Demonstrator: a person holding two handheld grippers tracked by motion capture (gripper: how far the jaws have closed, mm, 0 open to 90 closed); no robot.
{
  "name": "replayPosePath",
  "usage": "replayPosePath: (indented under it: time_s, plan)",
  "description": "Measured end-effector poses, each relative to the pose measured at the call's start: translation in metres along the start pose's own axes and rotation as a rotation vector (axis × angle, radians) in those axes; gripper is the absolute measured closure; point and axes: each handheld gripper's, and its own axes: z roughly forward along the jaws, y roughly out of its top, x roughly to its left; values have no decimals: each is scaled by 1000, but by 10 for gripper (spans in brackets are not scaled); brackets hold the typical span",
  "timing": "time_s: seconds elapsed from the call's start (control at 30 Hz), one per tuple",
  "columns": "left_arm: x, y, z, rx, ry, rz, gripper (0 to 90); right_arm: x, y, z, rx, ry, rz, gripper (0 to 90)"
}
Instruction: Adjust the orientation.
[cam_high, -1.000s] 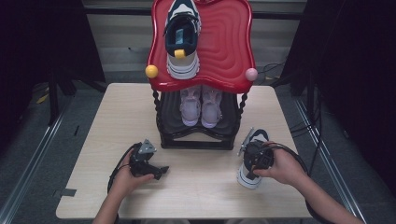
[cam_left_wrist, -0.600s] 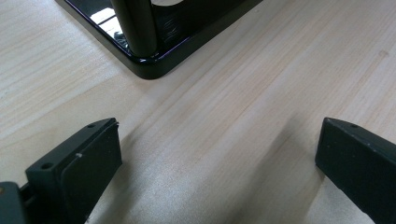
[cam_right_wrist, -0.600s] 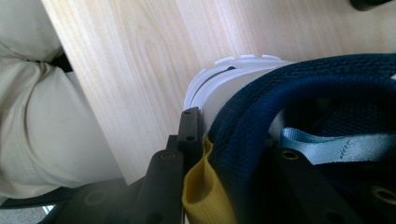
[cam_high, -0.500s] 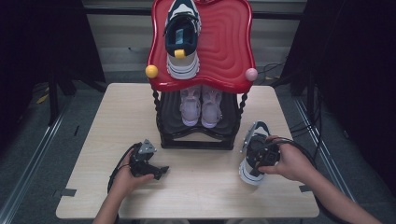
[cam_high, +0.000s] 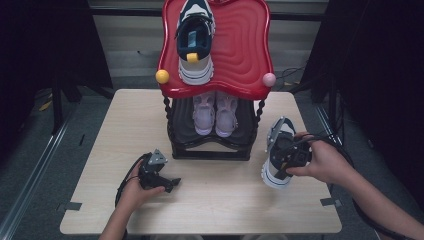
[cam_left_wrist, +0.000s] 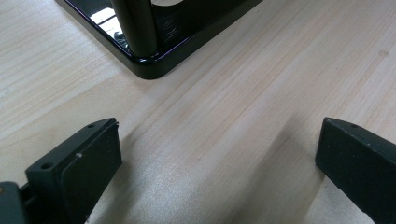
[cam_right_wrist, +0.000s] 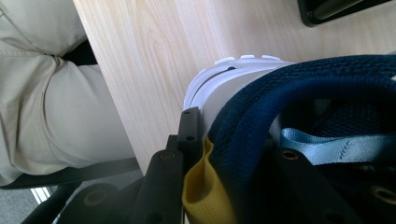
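— Where the sneaker (cam_high: 278, 152)?
— At the desk's (cam_high: 125, 125) right side, beside the red shoe rack (cam_high: 240, 50), clamped at the heel collar by the right gripper (cam_high: 292, 159) fingers; toe toward the rack, long axis running away.
— Left gripper (cam_high: 159, 179)?
— Resting on the desk, fingers wide, nothing between. Farther off; right hand's job, likely up beside its twin (cam_high: 194, 40).

Shoe rack (cam_high: 210, 150) at the bench's (cam_high: 125, 125) far middle; one sneaker (cam_high: 195, 42) on its top tray (cam_high: 245, 50), a pair (cam_high: 215, 112) on the shelf beneath; second sneaker (cam_high: 277, 157) right of the rack, clamped in the right gripper (cam_high: 292, 157); left gripper (cam_high: 155, 175) near the front-left.
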Motion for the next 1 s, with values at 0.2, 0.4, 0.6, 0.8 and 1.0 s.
replayPosePath:
  time_s: [0.2,0.4,0.6,0.8,1.0]
  plan:
    - [0,0,0,0,0,0,0,0,2,-17,-4,-13,-13,736]
    - [0,0,0,0,0,0,0,-1,5,-33,4,-29,-32,736]
    - [0,0,0,0,0,0,0,-1,11,-53,12,-50,-49,736]
    - [0,0,0,-1,0,0,0,0,15,-75,13,-63,-64,735]
    - [0,0,0,3,-3,0,0,1,19,-103,10,-100,-68,735]
